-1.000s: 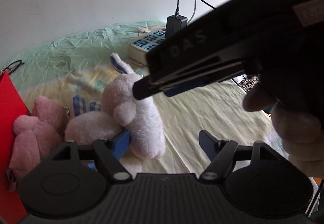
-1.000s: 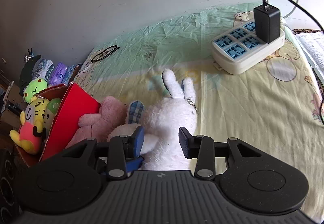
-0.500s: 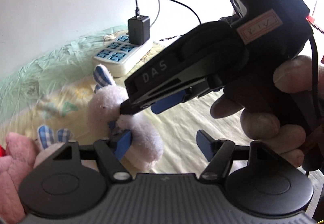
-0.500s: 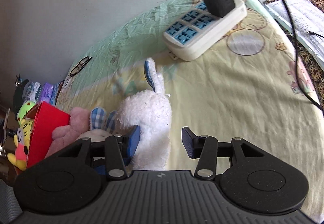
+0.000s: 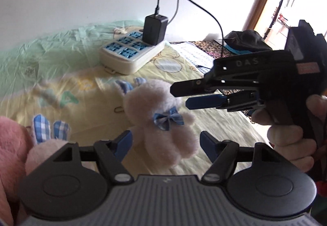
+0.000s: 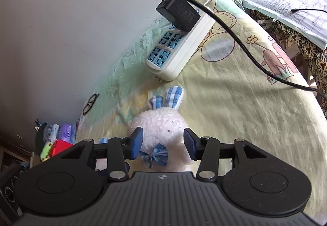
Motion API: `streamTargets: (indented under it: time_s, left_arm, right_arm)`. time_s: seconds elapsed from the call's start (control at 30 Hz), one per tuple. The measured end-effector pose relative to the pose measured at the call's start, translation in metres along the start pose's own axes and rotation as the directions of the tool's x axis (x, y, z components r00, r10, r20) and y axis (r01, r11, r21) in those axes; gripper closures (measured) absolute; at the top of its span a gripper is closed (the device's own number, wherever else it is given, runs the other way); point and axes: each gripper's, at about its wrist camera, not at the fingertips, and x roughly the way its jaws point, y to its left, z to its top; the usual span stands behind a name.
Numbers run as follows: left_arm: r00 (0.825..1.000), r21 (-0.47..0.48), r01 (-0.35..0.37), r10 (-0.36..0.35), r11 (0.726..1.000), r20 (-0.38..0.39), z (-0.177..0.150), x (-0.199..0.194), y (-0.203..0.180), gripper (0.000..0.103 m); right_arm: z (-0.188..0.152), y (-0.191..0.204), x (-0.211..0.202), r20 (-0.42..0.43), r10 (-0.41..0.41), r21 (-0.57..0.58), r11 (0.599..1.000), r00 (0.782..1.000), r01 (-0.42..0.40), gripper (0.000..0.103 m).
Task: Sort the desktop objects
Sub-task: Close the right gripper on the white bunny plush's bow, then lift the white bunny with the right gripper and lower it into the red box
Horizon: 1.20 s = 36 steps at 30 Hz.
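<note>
the sorting looks only partly done, as far as these views show. a white bunny (image 5: 161,121) with a blue bow lies on the yellow-green cloth of the surface (image 6: 235,107), its checked ears pointing toward the power strip (image 6: 179,46). it is not yet in any container.

the right tool (image 6: 163,143) sits with its jaws apart on either side of the bunny's head, the pads close to the plush but, as far as i can tell, not pressing it in; in the left view the same tool (image 5: 179,96) comes in from the right with its tips just beside the bunny's head. the left tool (image 5: 165,141) is wide, its jaws flanking the bunny's lower body without visibly pinching it.

at the left edge of the left view a second bunny (image 5: 51,136) with checked ears and a pink plush (image 5: 12,144) lie on the surface, so at least three soft toys seem to be waiting. in the right view a red box (image 6: 59,147) shows at the far left, well apart from the white bunny, with something green beside it; what it holds is too small to tell. it is probably where the toys go.

glasses (image 6: 90,103) lie near the wall, and a charger (image 6: 177,13) is plugged into the strip; whether these count as things to sort i cannot say.

what is left, by my reading: close on the white bunny, carry it to the box, then the other two toys.
</note>
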Motion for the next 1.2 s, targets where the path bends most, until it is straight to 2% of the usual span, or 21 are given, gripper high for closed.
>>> streamTargets:
  time_s: [0.07,0.17,0.27,0.33,0.5,0.77,0.9,1.03,1.2]
  left_arm:
    - [1.000,-0.023,0.003,-0.004,1.000,-0.006,0.003,0.009,0.003,0.030]
    - [0.999,-0.040,0.020,-0.021,0.999,-0.026,0.008,0.024,0.003,0.036]
    - [0.999,-0.071,0.023,-0.026,0.997,-0.039,0.010,0.033,0.005,0.036]
    - [0.999,-0.098,0.026,-0.031,0.995,-0.042,0.011,0.035,0.008,0.036]
    - [0.998,-0.108,0.038,-0.044,0.993,-0.052,0.006,0.028,0.009,0.045]
    - [0.994,-0.062,0.090,-0.093,0.994,-0.059,-0.021,-0.020,-0.014,0.046]
    - [0.992,-0.037,0.107,-0.109,0.994,-0.057,-0.041,-0.052,-0.027,0.046]
    - [0.995,0.016,0.100,-0.099,0.995,-0.030,-0.059,-0.082,-0.038,0.047]
    - [0.992,0.005,0.123,-0.123,0.992,0.024,-0.070,-0.116,-0.031,0.047]
  right_arm:
    - [-0.001,0.004,0.007,0.001,-0.008,-0.041,0.999,1.000,0.008,0.050]
    - [0.001,0.002,0.016,-0.011,0.017,-0.017,1.000,1.000,-0.017,0.047]
    - [0.000,0.002,0.021,-0.011,0.016,-0.024,1.000,1.000,-0.016,0.045]
    - [-0.002,-0.001,0.023,-0.030,0.060,0.013,0.998,0.998,-0.060,0.054]
    - [-0.009,-0.004,0.016,-0.053,0.084,0.065,0.995,0.995,-0.081,0.063]
    - [-0.047,0.002,-0.028,-0.095,0.106,0.108,0.989,0.990,-0.096,0.067]
    - [-0.073,0.015,-0.051,-0.135,0.098,0.097,0.992,0.986,-0.085,0.073]
    - [-0.094,0.031,-0.067,-0.134,0.101,0.080,0.993,0.986,-0.090,0.075]
    - [-0.109,0.062,-0.080,-0.112,0.096,0.033,0.995,0.989,-0.093,0.076]
